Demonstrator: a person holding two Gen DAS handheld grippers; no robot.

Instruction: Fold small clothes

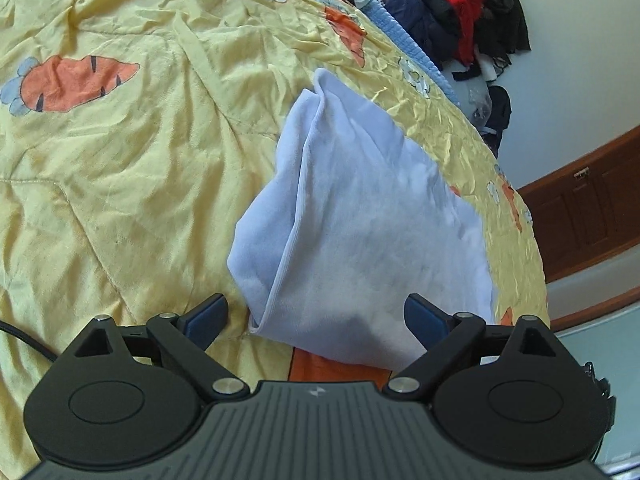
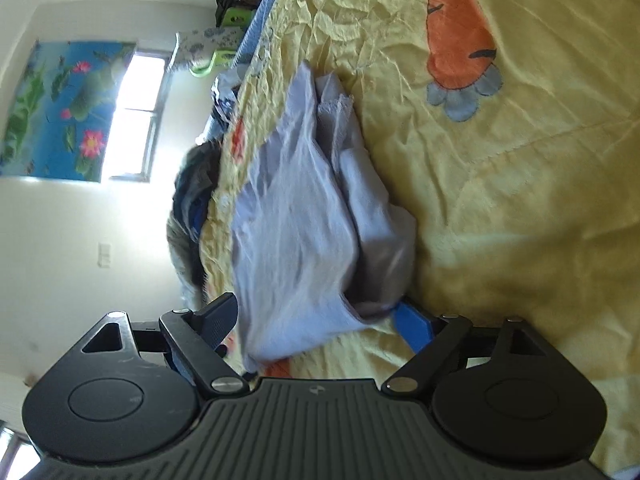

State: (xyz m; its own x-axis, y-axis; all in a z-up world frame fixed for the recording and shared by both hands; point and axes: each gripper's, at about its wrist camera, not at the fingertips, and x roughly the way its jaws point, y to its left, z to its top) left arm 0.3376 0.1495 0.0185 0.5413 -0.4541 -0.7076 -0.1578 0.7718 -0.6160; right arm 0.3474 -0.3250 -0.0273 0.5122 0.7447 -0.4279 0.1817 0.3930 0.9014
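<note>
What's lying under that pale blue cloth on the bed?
The pale blue cloth rests on a yellow quilt printed with carrots. An orange carrot patch pokes out from under its near edge. Anything else beneath is covered.

bed: covered by a creased yellow quilt [image 1: 120,168] printed with orange carrots | far edge: dark and red clothes [image 1: 448,0] heaped | walls: pale, brown wooden cabinet [image 1: 588,216] seen | window [image 2: 136,116]: brightly lit, flanked by a blue lotus-print curtain [image 2: 60,108]
</note>
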